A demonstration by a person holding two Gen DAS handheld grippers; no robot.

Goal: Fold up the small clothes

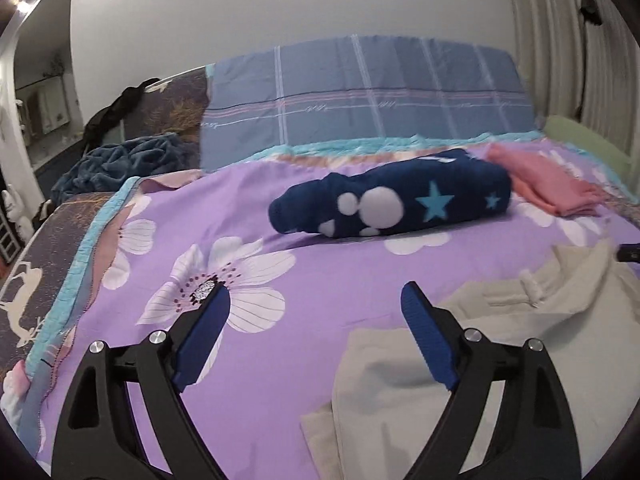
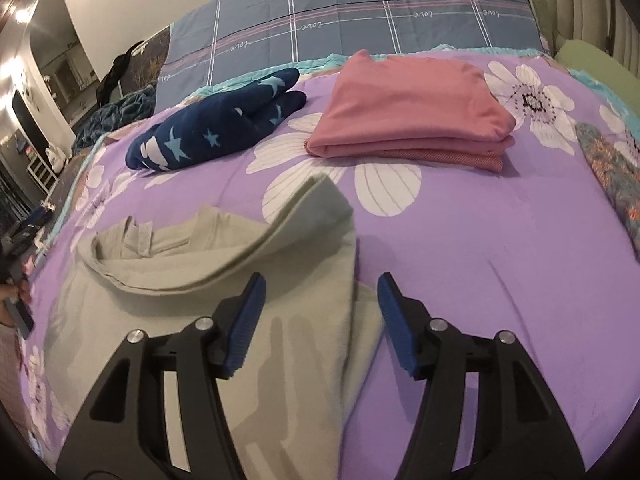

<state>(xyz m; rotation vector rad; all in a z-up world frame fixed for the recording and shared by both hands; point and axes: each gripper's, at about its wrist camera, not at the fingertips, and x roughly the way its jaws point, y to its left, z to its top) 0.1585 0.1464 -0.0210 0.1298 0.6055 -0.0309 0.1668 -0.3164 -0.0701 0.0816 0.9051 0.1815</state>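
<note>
"love" stitched repeatedly, upside down, along stripe of blue plaid cover (image 2: 360,4).

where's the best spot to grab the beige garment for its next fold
Probably the raised corner flap of the beige garment, approached from the right: it stands clear of the purple bedspread, so one finger could slip under it.

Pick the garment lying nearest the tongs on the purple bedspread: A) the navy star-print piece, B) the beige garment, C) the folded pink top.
B: the beige garment lies partly folded right under the right tongs, while the pink top and the navy piece lie farther back.
</note>
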